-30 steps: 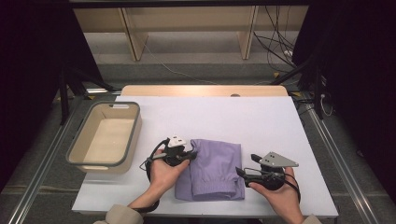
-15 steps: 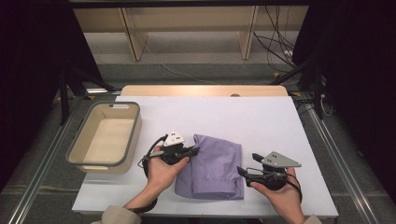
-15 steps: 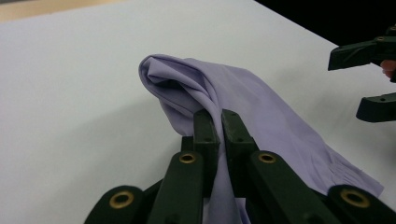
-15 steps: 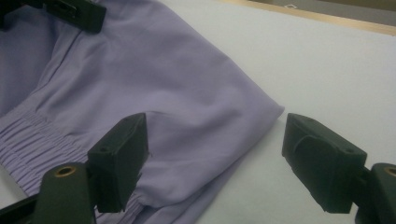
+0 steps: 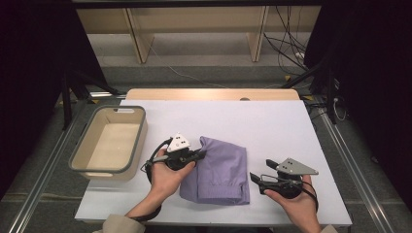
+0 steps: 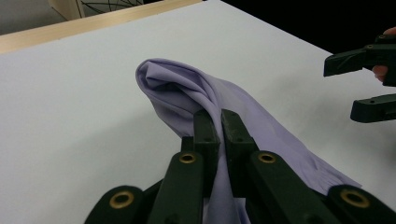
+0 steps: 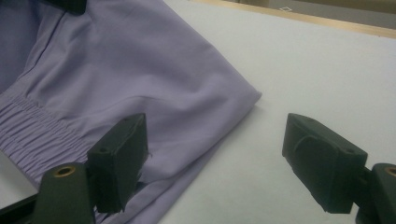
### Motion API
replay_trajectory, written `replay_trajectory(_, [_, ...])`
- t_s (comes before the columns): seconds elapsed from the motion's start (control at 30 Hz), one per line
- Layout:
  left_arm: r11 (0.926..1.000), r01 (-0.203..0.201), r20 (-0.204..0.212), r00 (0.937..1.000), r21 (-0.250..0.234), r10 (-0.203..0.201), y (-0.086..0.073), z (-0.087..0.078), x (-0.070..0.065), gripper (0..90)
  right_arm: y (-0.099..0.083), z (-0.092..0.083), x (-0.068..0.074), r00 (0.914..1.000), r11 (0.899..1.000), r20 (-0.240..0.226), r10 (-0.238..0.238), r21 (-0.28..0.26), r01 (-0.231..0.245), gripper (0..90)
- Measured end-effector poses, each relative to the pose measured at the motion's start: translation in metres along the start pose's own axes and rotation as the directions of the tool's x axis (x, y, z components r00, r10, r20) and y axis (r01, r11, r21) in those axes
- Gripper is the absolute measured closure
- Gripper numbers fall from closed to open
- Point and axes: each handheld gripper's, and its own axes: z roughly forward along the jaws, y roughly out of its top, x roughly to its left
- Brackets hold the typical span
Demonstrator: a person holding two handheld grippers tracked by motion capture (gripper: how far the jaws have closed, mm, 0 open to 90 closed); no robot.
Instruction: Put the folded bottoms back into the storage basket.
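**Left tongs pinch the lilac cloth; right tongs wait open beside it**

Your left gripper (image 5: 200, 154) is clamped on the folded lilac fabric garment (image 5: 221, 170), its two black jaws pressed together with a fold of the cloth squeezed between them. In the left gripper view the pinched edge is raised off the table into a soft peak (image 6: 177, 86), while the remainder of the cloth slopes away to the right and lies flat. From above, the grip sits at the far left corner of the garment, which is bunched and lifted there.

Your right gripper (image 5: 260, 177) sits near the garment's right edge, at the near right of the white tabletop (image 5: 272, 121). Its jaws stand wide apart with nothing between them. In the right gripper view one jaw seems to overlap the cloth's hem (image 7: 140, 140), just by a gathered elastic band; whether it touches the fabric I cannot tell from this angle. The other jaw is over bare table.

The garment lies in the near middle of the table, between your two hands. A beige rectangular plastic bin with a grey rim (image 5: 77, 162) stands on the left side, well apart from the cloth. A pale wooden strip (image 5: 209, 93) runs along the table's far edge.
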Motion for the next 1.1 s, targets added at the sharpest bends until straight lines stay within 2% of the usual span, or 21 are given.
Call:
replay_trajectory(0.73, [0.998, -0.058, -0.027, 0.998, -0.023, 0.058, 0.009, -0.009, 0.001, 85.5, -0.001, -0.002, 0.0, 1.0, 1.0, 0.0, -0.003, -0.006, 0.003, 23.3])
replay_trajectory(1.1, [0.9905, -0.133, -0.064, 0.9894, -0.036, 0.13, 0.013, -0.014, 0.001, 85.4, -0.001, -0.001, 0.001, 1.0, 1.0, -0.003, -0.002, -0.006, 0.002, 23.3])
